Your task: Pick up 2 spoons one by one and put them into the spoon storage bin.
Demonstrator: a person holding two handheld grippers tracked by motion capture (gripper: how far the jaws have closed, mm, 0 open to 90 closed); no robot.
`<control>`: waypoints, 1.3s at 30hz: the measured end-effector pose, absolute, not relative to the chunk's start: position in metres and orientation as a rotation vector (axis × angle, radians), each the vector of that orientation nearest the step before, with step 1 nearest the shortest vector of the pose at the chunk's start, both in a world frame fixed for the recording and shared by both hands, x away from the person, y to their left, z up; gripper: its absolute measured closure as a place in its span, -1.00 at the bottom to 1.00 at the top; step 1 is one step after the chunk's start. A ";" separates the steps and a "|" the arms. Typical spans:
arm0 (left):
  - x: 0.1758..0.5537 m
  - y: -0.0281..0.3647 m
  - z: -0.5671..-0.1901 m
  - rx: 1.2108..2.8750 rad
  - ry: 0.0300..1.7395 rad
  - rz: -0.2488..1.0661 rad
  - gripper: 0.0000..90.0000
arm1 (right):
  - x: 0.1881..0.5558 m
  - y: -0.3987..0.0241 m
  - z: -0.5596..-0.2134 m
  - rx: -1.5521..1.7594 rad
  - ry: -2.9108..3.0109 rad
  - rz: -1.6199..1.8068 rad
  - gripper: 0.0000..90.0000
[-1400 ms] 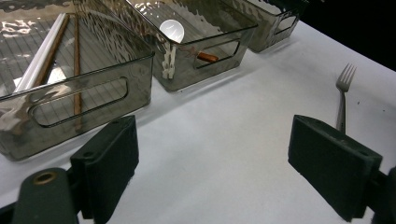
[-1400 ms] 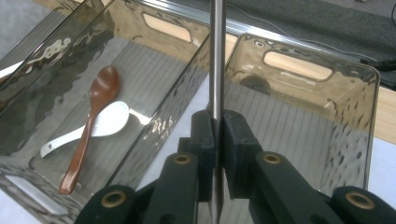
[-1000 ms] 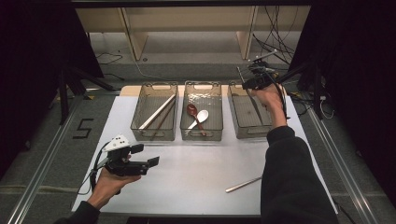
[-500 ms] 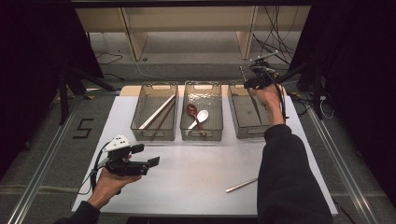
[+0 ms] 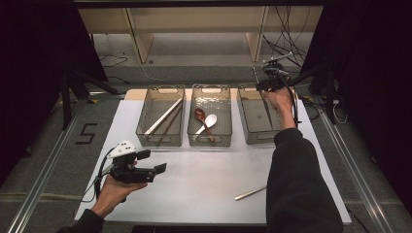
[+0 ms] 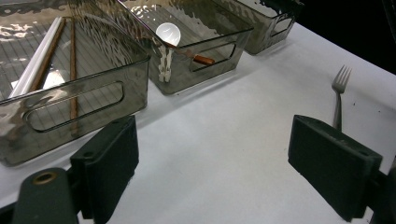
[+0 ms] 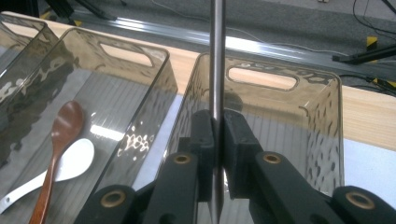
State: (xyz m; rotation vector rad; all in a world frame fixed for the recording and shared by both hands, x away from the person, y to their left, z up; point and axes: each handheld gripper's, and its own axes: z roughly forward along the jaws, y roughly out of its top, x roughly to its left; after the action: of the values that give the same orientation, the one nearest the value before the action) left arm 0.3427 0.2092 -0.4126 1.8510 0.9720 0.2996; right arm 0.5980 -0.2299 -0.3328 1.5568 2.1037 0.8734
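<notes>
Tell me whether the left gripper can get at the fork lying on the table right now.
Probably yes. The left gripper is open and holds nothing, and bare white table lies between it and the fork, with no bin in the way.

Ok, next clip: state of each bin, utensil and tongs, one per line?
Left tongs: open, empty, above the mat.
Right tongs: shut on metal utensil, over right bin.
Left bin: holds chopsticks.
Middle bin: holds two spoons.
Fork: lying on mat.
</notes>
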 end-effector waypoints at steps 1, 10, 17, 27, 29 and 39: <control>0.343 0.209 -0.413 1.852 0.971 0.299 -0.66 | 0.598 -0.230 -0.333 1.557 2.102 0.876 0.87; 0.342 0.209 -0.412 1.852 0.968 0.299 -0.66 | 0.600 -0.229 -0.336 1.568 2.088 0.878 0.87; 0.342 0.209 -0.412 1.853 0.968 0.299 -0.66 | 0.603 -0.226 -0.339 1.586 2.081 0.889 0.87; 0.343 0.211 -0.413 1.852 0.974 0.297 -0.66 | 0.603 -0.232 -0.338 1.647 2.021 0.933 0.51; 0.342 0.211 -0.413 1.853 0.973 0.298 -0.66 | 0.602 -0.233 -0.335 1.647 2.032 0.929 0.40; 0.342 0.208 -0.413 1.856 0.977 0.299 -0.66 | 0.578 -0.234 -0.326 1.519 2.148 0.942 0.09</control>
State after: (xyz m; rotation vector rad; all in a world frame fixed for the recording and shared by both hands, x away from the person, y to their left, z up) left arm 0.3425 0.2083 -0.4135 1.8557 0.9775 0.2993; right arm 0.5781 -0.2342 -0.3263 1.5195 2.1476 0.9424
